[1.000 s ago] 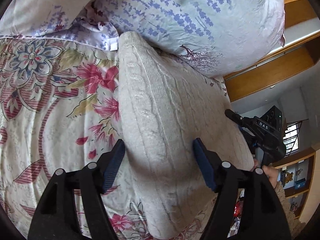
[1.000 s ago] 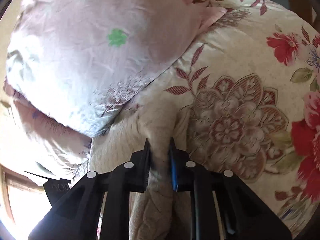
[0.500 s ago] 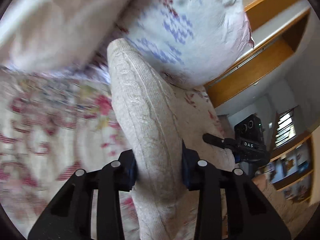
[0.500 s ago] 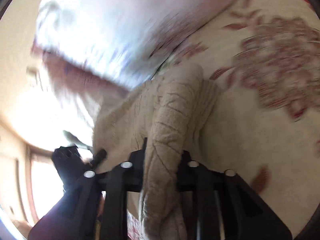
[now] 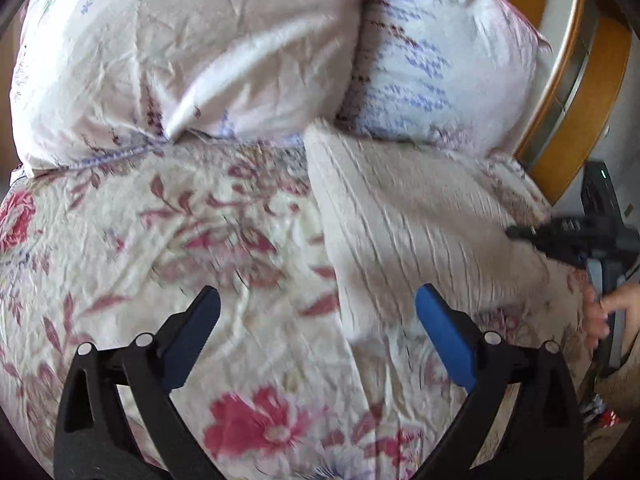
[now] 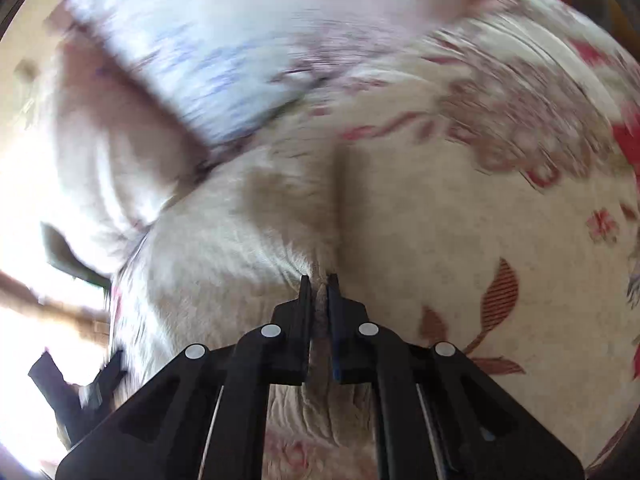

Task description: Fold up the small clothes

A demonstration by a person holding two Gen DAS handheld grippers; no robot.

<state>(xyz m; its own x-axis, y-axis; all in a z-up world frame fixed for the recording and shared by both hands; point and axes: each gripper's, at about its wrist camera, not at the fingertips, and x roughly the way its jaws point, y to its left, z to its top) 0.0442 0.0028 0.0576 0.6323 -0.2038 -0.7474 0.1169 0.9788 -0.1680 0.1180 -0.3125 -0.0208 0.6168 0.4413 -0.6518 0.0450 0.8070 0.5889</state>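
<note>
On the floral quilted bedspread (image 5: 160,240), just below two pale pillows (image 5: 180,60), the cream cable-knit garment (image 5: 420,232) is laid flat, its long axis running near to far. It lies ahead and right of the left gripper (image 5: 318,334), which is spread wide and empty. A near edge is pinched in the clenched right gripper (image 6: 319,284), the nearer one.

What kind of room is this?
Probably a bedroom: two pillows lie at the head of a flowery bedspread, with a wooden headboard behind. A cream sweater lies on the bed.

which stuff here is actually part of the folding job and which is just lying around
Part of the job:
- cream knit garment
- left gripper, jaws open, empty
- right gripper, jaws shut on the garment's edge

Just there:
- floral bedspread under the garment
- pink pillow
- lavender-print pillow
- wooden headboard
</note>
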